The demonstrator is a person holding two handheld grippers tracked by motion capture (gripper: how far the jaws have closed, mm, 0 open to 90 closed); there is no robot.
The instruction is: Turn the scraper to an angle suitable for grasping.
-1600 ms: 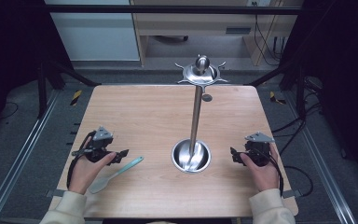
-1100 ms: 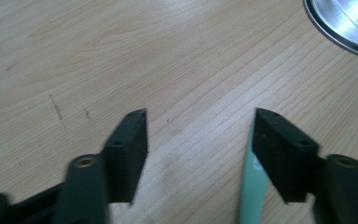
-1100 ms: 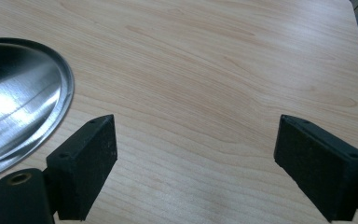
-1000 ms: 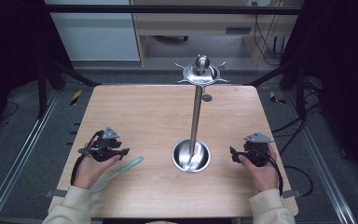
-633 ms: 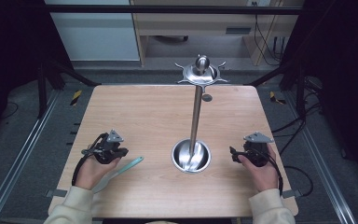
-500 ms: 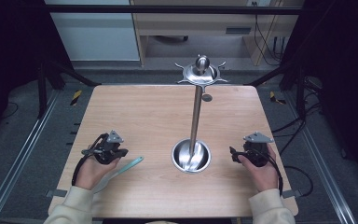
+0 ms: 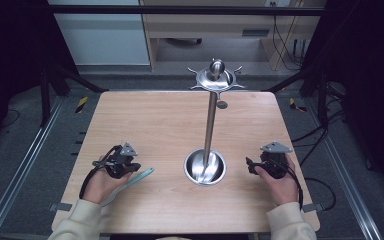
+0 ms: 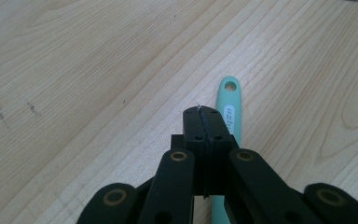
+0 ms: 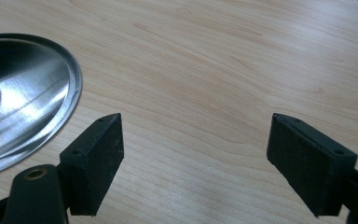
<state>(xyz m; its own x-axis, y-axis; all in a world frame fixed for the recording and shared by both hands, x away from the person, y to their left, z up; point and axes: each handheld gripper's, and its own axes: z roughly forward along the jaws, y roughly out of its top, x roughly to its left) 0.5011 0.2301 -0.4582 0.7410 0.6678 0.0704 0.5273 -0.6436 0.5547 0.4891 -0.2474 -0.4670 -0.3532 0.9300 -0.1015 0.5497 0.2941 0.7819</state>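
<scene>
- The left tool (image 8: 204,122) sat low over the worktop (image 7: 145,120) with its jaws pressed together on nothing, its tip just above the teal utensil (image 8: 228,116).
- That utensil lay flat on the wood by the person's left hand (image 7: 102,182); with the jaws together, a push down would likely skid it aside rather than take it.
- The right tool (image 9: 193,154) stood with its jaws wide apart over bare wood, beside the steel stand's base dish (image 9: 23,98).
- A careless swing toward that dish could knock the tall post (image 7: 210,125) and rock the hooked top (image 7: 216,76).
</scene>
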